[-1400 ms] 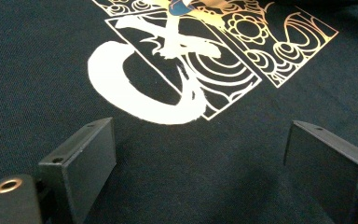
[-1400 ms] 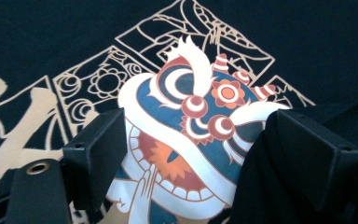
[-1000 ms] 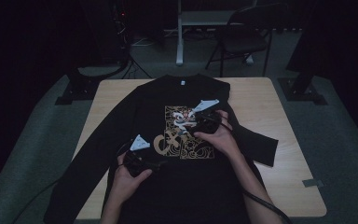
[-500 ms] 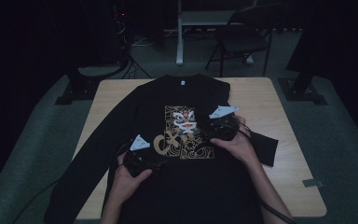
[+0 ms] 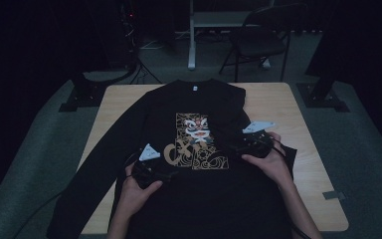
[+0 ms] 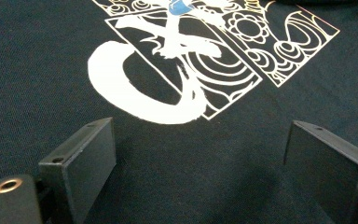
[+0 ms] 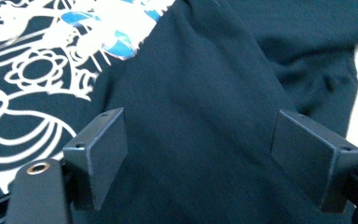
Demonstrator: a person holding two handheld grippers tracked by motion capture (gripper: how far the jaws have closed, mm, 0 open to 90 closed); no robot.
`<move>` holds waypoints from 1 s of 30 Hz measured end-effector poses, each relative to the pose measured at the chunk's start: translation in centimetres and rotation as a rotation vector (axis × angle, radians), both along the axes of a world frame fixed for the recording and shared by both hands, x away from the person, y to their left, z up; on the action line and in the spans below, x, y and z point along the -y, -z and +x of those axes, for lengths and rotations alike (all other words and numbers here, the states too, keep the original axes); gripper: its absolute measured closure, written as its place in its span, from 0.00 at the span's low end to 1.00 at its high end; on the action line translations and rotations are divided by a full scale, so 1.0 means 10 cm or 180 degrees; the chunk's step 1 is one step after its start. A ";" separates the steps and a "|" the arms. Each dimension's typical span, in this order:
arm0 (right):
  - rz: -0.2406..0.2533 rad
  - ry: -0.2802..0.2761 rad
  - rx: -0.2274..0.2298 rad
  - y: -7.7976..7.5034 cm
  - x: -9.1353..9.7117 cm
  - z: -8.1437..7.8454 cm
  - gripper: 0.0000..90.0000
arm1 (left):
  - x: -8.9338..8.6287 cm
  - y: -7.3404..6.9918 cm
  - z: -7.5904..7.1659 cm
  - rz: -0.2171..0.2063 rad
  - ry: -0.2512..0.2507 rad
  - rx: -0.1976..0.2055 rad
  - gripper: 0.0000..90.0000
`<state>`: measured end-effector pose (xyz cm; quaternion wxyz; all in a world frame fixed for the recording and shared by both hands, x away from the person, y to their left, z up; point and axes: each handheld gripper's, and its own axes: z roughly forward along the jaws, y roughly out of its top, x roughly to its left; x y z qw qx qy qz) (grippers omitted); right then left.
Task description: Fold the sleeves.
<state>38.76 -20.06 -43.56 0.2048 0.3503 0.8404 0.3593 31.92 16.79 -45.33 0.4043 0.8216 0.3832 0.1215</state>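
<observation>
Across the table [image 5: 114, 107] in the high view, a black sweatshirt [image 5: 199, 196] lies spread flat, print up. The left gripper [image 5: 166, 174] rests just left of the print [image 5: 199, 142], the right gripper [image 5: 234, 148] at its right edge.

Left gripper view: jaws wide apart, bare fabric between them, print just beyond.

Right gripper view: jaws apart over a fold of cloth [image 7: 205, 107], nothing clamped.
</observation>
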 end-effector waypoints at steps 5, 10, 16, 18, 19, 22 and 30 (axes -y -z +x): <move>0.0027 0.0105 -0.0030 0.03 0.17 -0.06 0.20 | 0.00 0.00 0.00 0.0006 0.0003 0.0004 0.11; 0.0093 0.0200 -0.0073 0.10 0.31 -0.11 0.21 | 0.01 0.00 0.00 0.0012 0.0002 0.0010 0.11; 0.0108 0.0309 -0.0090 0.12 0.45 -0.14 0.21 | 0.01 0.00 0.00 0.0013 0.0002 0.0011 0.11; 0.0117 0.0351 -0.0106 0.11 0.51 -0.15 0.21 | 0.01 0.00 0.00 0.0017 0.0004 0.0011 0.11; 0.0105 0.0365 -0.0108 0.12 0.54 -0.16 0.21 | 0.01 0.00 0.00 0.0024 0.0003 0.0011 0.11; 0.0080 0.0408 -0.0125 0.14 0.63 -0.18 0.21 | 0.01 0.00 0.00 0.0030 0.0001 0.0013 0.11; 0.0250 0.0649 -0.0185 0.17 0.83 -0.22 0.21 | 0.01 0.00 -0.01 0.0038 0.0000 0.0017 0.11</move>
